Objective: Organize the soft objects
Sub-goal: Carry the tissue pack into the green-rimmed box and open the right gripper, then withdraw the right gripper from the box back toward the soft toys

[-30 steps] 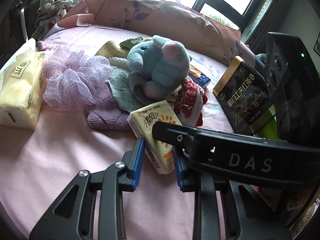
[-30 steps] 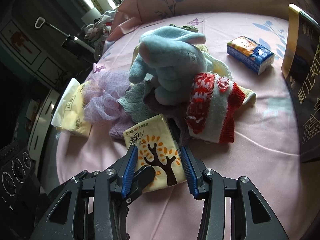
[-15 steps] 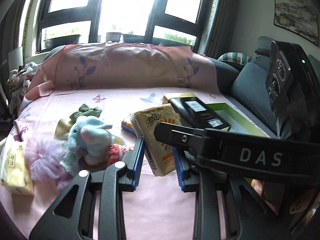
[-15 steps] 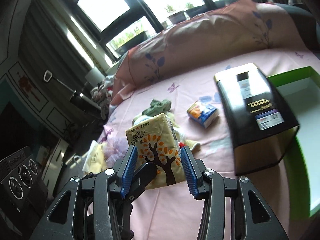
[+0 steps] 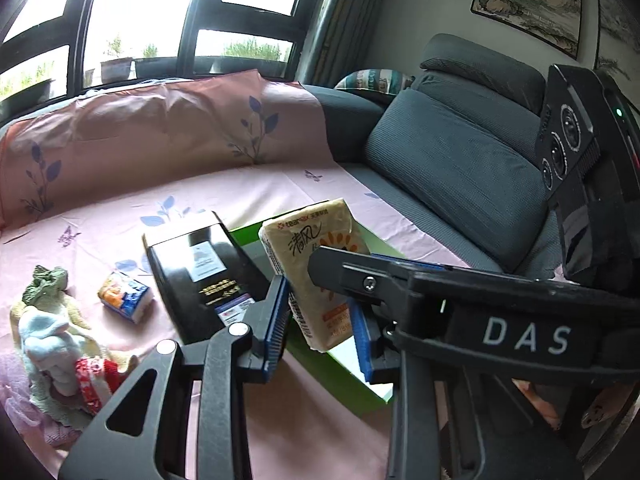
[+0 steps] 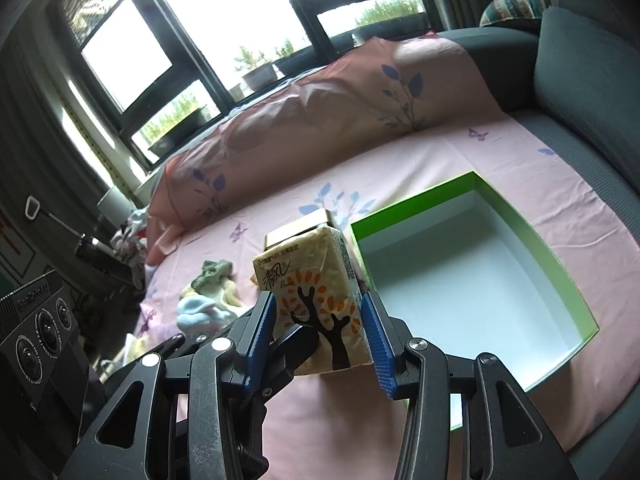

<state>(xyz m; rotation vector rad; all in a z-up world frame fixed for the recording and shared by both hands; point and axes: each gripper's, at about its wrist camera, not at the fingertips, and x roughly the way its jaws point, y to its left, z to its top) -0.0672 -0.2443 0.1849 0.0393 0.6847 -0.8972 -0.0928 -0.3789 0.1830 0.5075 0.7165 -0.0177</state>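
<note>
A yellow tissue pack with an orange tree print is held in the air by both grippers at once. My left gripper is shut on it, and my right gripper is shut on it too. An open green box with a white inside lies on the pink sheet to the right of the pack; its green edge shows below the pack in the left wrist view. A blue plush elephant lies in a pile of soft things at the left.
A black box lid leans beside the green box. A small blue and orange tissue pack lies on the pink sheet. A red and white knit item lies by the elephant. A grey sofa cushion stands behind.
Both grippers have lifted the yellow tissue pack off the pile and carried it right, towards the green box. The pile of soft things has dropped to the left of both views.
</note>
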